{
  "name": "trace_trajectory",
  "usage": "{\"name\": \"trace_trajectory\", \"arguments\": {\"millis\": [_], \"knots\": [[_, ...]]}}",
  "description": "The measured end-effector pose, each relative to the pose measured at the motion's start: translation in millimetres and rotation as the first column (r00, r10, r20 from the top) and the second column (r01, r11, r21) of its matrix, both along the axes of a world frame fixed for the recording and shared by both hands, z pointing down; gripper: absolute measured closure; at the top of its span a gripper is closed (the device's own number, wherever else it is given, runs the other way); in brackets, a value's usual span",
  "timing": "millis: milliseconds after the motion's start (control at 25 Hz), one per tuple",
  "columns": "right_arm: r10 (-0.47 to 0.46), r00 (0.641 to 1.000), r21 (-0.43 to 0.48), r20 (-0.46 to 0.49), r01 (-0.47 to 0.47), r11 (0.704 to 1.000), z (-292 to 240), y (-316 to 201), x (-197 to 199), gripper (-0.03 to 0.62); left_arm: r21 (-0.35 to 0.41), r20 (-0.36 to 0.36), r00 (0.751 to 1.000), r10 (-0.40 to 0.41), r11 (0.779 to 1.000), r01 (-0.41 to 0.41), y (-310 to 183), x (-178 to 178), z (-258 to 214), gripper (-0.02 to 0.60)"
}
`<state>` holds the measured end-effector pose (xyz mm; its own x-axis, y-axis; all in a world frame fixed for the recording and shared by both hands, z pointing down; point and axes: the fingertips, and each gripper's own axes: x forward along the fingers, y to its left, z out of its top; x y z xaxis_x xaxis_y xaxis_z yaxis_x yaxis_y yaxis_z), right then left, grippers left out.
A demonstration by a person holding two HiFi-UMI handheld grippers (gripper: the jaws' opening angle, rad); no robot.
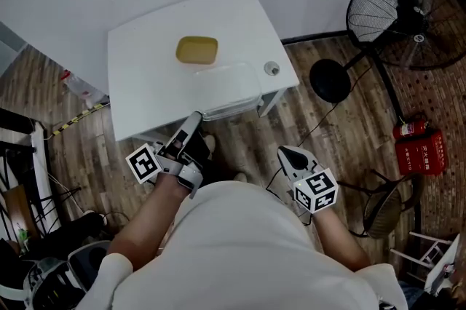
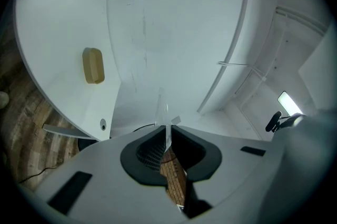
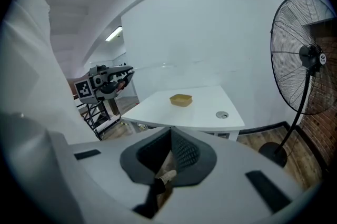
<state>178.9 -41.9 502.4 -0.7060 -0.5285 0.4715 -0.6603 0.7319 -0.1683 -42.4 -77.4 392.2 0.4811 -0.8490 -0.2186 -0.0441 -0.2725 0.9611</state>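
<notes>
Standing at the near edge of a white table point(image 1: 145, 68), I have my left gripper point(image 1: 194, 118) clamped shut on the thin rim of a clear plastic piece point(image 1: 229, 86). The piece reaches out from the jaws over the table's near edge, towards the near right corner. I cannot tell whether its far end rests on the tabletop or hangs just above it. In the left gripper view only a narrow sliver of the plastic stands up between the closed jaws, so the hold is on very little material.

My right gripper point(image 1: 293, 156) is closed on nothing, held low beside my body over the wooden floor point(image 1: 342, 119) and well apart from the table.

A tan dish point(image 1: 196, 50) sits around the middle of the table, nearer the far edge and apart from the clear piece. A small round fitting point(image 1: 271, 68) lies by the right edge, close to the near right corner. A black standing fan point(image 1: 404, 14) and a red fire extinguisher point(image 1: 411, 129) stand on the floor to the right.

In my judgement, a grip this shallow on something so thin and slick calls for firm, even pressure and a level wrist. Any twist could let the piece slip out or flex against the table edge.
</notes>
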Motion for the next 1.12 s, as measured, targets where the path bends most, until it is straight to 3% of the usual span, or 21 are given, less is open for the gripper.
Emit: {"name": "trace_trajectory", "arguments": {"millis": [1120], "knots": [[-0.032,0.999,0.009,-0.017,0.033,0.999,4.0,-2.5,-1.5,0.588,-0.009,-0.002,1.0,-0.011,1.0,0.011,-7.0,0.5,4.8,0.54]]}}
